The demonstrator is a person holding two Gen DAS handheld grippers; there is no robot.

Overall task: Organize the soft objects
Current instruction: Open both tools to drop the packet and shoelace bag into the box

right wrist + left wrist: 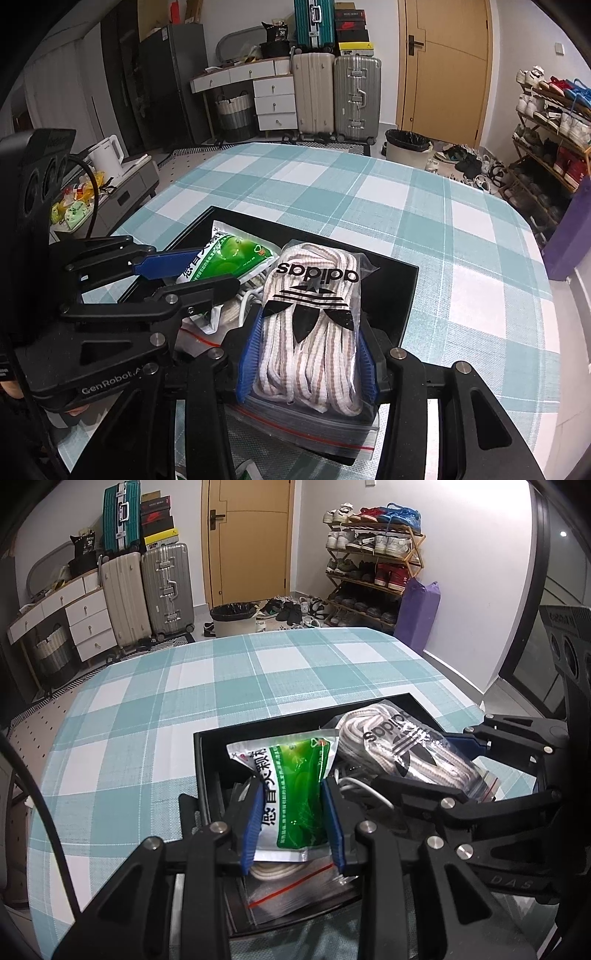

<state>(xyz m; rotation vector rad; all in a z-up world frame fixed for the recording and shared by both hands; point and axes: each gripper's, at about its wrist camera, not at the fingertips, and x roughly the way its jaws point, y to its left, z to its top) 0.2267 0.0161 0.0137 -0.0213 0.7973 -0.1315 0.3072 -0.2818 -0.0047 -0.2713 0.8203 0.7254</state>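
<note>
Left wrist: left claw [293,816] clamps green sachet [295,775], right claw [306,354] clamps laces bag [314,325], black box [207,760].

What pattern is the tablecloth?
The tablecloth is a teal and white check, clearest in the right wrist view.

We see our right claw [306,354] clamped on the bagged adidas laces [310,332] over the black tray [391,288] on the checked tabletop [424,221]; beside it, our left claw [192,273] grips the green packet [229,258].
</note>
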